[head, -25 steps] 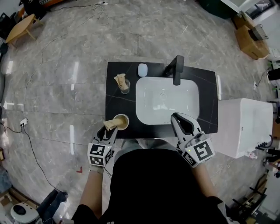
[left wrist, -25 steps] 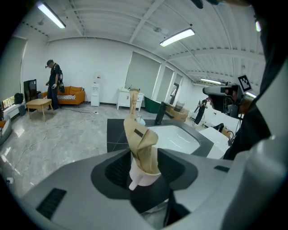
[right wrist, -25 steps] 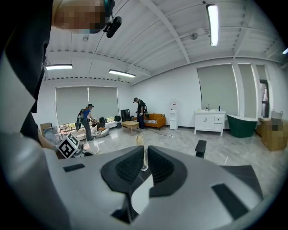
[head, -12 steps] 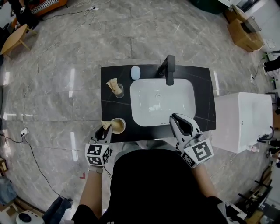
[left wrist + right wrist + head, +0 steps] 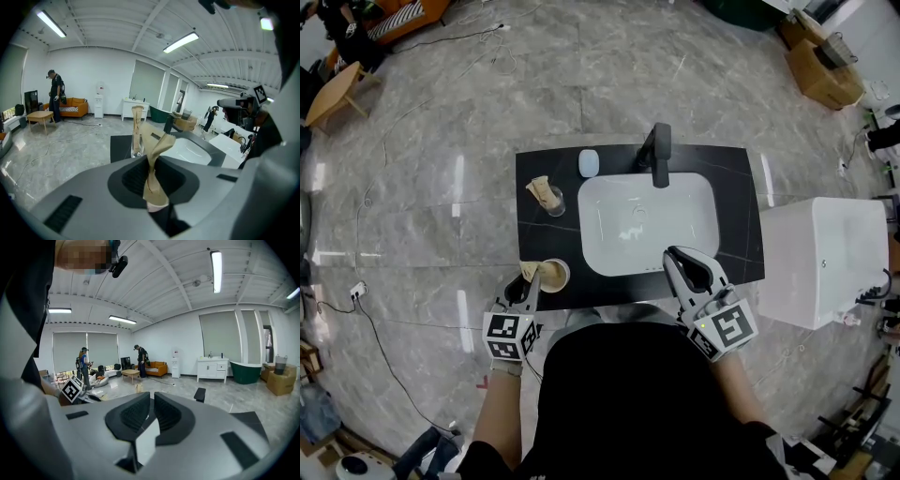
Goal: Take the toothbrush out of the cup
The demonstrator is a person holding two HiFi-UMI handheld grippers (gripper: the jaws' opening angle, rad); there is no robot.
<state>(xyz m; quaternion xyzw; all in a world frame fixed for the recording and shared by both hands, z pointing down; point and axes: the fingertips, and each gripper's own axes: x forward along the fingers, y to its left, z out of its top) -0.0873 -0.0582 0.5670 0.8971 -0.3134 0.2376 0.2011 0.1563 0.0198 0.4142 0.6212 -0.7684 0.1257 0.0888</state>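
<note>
The left tongs (image 5: 525, 289) are closing on the paper-wrapped toothbrush (image 5: 153, 157), which stands in the cup (image 5: 555, 275) at the worktop's (image 5: 534, 239) front left corner. The right tongs (image 5: 684, 264) are pressed together, empty, over the sink (image 5: 647, 225) rim. Risk: a pinch on loose wrapper alone could slip, or drag the cup off the edge. A second earlier, the left tongs stood spread wide.

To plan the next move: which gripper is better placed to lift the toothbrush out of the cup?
The left gripper: its jaws are closing on the toothbrush in the cup. The right gripper is shut, empty, over the sink's front rim.
</note>
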